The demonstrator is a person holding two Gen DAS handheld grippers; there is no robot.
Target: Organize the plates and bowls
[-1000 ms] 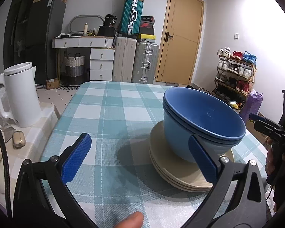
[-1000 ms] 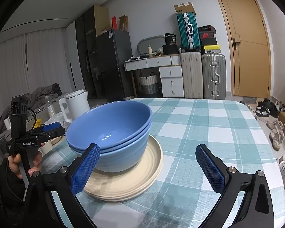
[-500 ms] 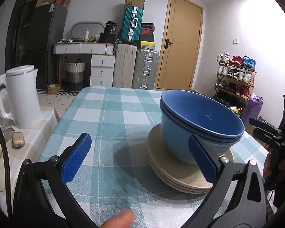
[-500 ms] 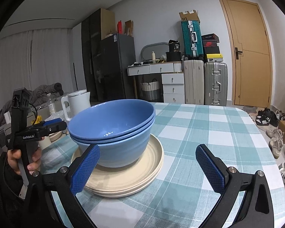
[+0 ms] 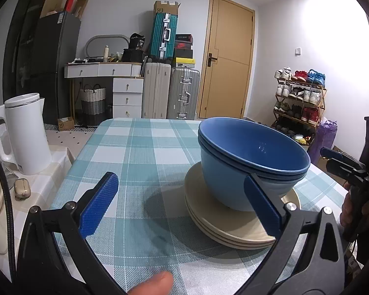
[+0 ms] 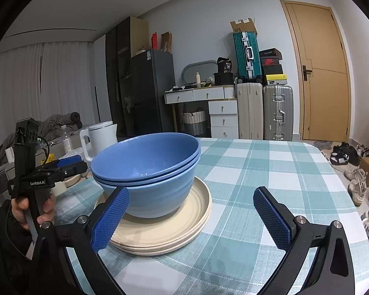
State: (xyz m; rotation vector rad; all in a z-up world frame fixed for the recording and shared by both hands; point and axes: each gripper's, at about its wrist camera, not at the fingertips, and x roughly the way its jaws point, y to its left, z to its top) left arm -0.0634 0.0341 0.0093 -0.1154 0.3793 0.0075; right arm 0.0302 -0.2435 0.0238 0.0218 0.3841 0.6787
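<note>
Nested blue bowls [image 5: 248,162] sit on a stack of cream plates [image 5: 219,226] on the teal checked tablecloth [image 5: 140,152]. My left gripper [image 5: 182,204] is open and empty, pulled back from the stack, which lies ahead and to its right. My right gripper [image 6: 192,216] is open and empty, with the bowls [image 6: 147,169] and plates [image 6: 167,231] ahead and to its left. The right gripper also shows at the right edge of the left wrist view [image 5: 342,164]. The left gripper shows at the left of the right wrist view [image 6: 64,164].
A white kettle [image 5: 24,132] stands on a side surface left of the table. Beyond the table are suitcases [image 5: 169,98], a white drawer unit [image 5: 125,95], a wooden door [image 5: 226,66] and a shoe rack [image 5: 297,98]. The tablecloth stretches to the right of the stack [image 6: 270,172].
Both grippers have dropped lower and drawn slightly back from the stack. The bowls and plates have not moved. Both stay open.
</note>
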